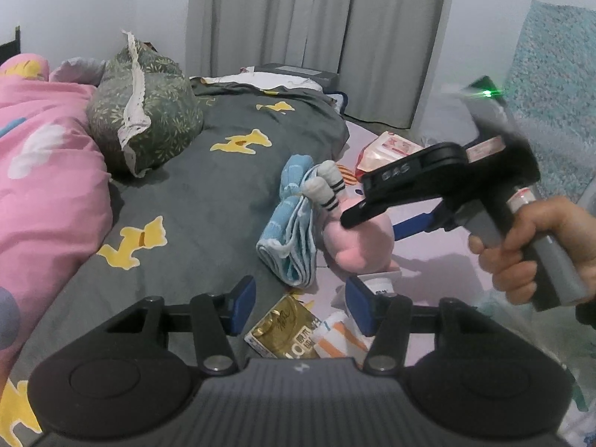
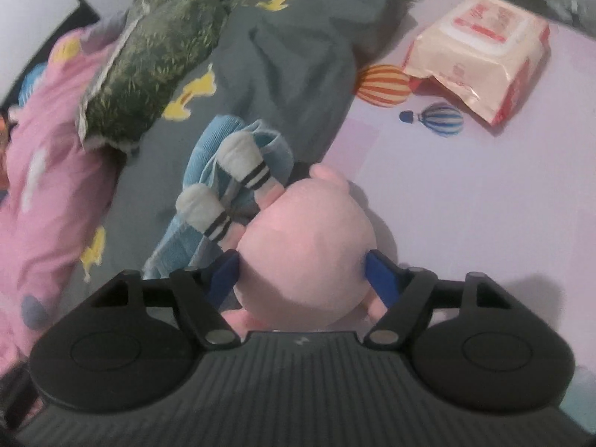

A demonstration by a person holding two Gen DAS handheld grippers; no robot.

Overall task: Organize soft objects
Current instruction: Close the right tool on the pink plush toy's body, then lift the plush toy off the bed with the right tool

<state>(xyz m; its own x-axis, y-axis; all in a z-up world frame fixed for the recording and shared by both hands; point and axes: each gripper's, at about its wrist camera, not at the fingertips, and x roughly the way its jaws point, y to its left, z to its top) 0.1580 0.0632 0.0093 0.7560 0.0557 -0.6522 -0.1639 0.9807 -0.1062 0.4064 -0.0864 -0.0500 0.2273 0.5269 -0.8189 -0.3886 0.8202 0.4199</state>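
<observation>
A pink plush toy (image 2: 309,238) with grey striped feet (image 2: 242,160) lies on the bed beside a folded light-blue towel (image 1: 294,231). My right gripper (image 2: 301,275) has its blue pads on both sides of the plush's round body and is shut on it. In the left wrist view the plush (image 1: 357,238) shows under the right gripper's black body (image 1: 428,182), held by a hand. My left gripper (image 1: 300,300) is open and empty, low over the bed's near edge, short of the towel.
A grey blanket with yellow shapes (image 1: 193,186) covers the bed middle. A green pillow (image 1: 145,119) and pink quilt (image 1: 44,171) lie at the left. A wipes pack (image 2: 480,48) sits on the lilac sheet. A gold carton (image 1: 283,331) and small packets lie under my left gripper.
</observation>
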